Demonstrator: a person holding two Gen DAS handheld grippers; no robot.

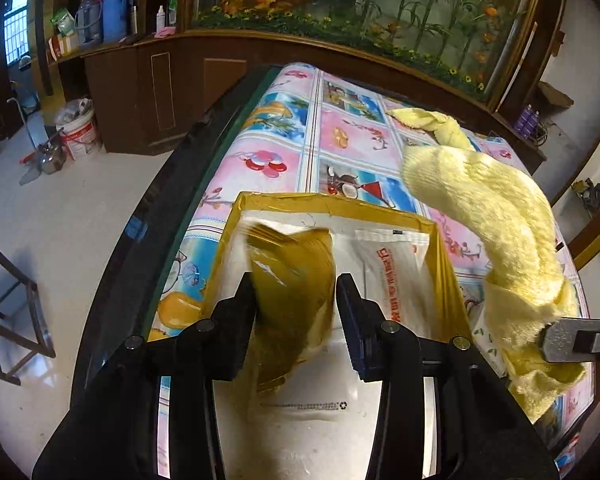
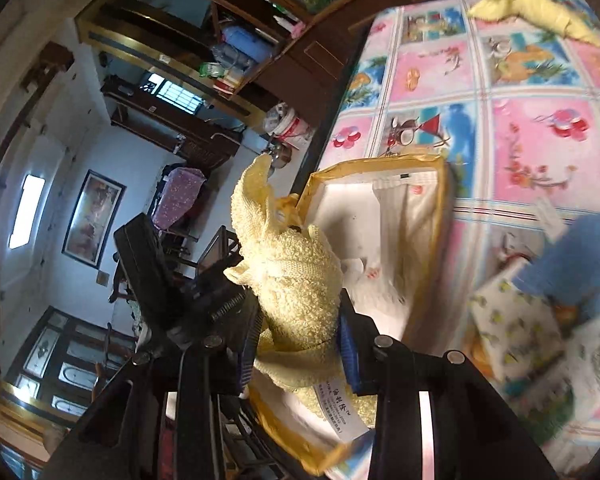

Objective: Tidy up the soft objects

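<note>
Box (image 1: 446,258), tape-edged, holds white packets (image 1: 384,264); yellow towel (image 1: 496,216) hangs beside it.

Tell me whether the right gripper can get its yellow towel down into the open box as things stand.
Probably yes. The right gripper is shut on the yellow towel right beside the box. The left gripper holds a flap up, and the box inside shows only a flat white bag.

Fluffy terry towel (image 1: 496,216); glossy taped box (image 1: 440,240) (foam-lined); shiny tablecloth (image 1: 348,132).
</note>
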